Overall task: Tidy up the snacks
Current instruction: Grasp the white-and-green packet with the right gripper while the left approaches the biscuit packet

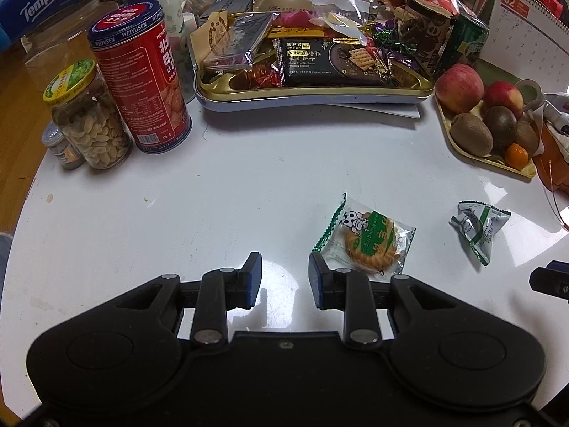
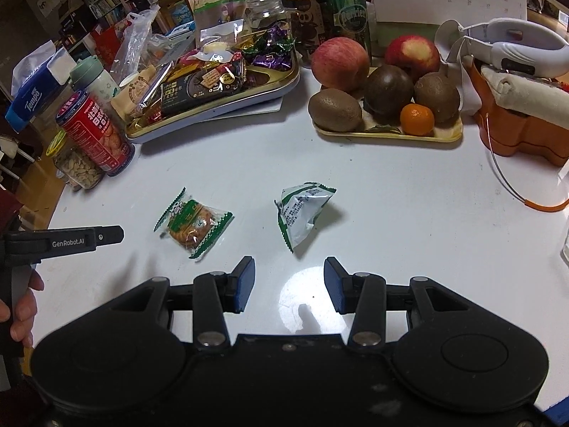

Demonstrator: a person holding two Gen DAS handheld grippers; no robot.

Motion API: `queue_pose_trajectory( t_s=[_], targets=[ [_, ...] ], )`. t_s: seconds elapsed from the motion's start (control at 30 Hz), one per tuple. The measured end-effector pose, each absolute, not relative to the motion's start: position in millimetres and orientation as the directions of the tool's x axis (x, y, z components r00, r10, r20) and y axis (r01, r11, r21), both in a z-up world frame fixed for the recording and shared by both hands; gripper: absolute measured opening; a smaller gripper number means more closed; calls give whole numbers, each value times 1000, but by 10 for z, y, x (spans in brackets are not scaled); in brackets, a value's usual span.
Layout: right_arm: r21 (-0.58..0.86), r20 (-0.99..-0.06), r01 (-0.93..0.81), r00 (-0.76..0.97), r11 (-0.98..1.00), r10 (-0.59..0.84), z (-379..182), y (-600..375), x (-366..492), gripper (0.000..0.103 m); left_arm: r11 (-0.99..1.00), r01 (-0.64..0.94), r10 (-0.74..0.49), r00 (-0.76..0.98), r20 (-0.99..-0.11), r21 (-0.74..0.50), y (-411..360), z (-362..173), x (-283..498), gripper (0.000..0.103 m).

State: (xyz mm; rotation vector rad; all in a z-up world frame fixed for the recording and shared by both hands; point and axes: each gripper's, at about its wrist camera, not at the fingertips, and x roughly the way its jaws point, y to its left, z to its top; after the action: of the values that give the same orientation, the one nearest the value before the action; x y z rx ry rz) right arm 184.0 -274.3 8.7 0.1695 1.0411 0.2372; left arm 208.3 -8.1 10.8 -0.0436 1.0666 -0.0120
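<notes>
- Two claws, left and right, both spread and empty, hover above bare white counter.
- Clear-wrapped round biscuit packet lies beside the left claw's right finger; crumpled green-white wrapper lies ahead of the right claw.
- Gold snack tray sits at the far edge.

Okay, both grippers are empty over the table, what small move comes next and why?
Probably ease the left gripper forward and rightward to straddle the biscuit packet. Its jaws stand open, holding nothing, and the packet lies loose on the white table just past its right fingertip, outside the gold snack tray. The right gripper could similarly take the crumpled packet.
</notes>
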Motion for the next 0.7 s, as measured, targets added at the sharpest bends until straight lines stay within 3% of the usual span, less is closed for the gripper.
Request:
queue_pose_trajectory(
  t_s=[0.33,0.5,0.7],
  targets=[
    [209,-862,-23,467,978,196,-225,-2778,2284,46,993,-63,-58,447,-893,-96,14,31,2207,37],
    [285,-860,18,446,958,248,-416,-2748,2433,46,992,-65,-67,441,-895,-107,29,31,2235,37],
    [256,-865,0,446,967,229,-546,-2565,2611,49,987,-95,-80,422,-903,-131,95,-8,2283,37]
  ],
)
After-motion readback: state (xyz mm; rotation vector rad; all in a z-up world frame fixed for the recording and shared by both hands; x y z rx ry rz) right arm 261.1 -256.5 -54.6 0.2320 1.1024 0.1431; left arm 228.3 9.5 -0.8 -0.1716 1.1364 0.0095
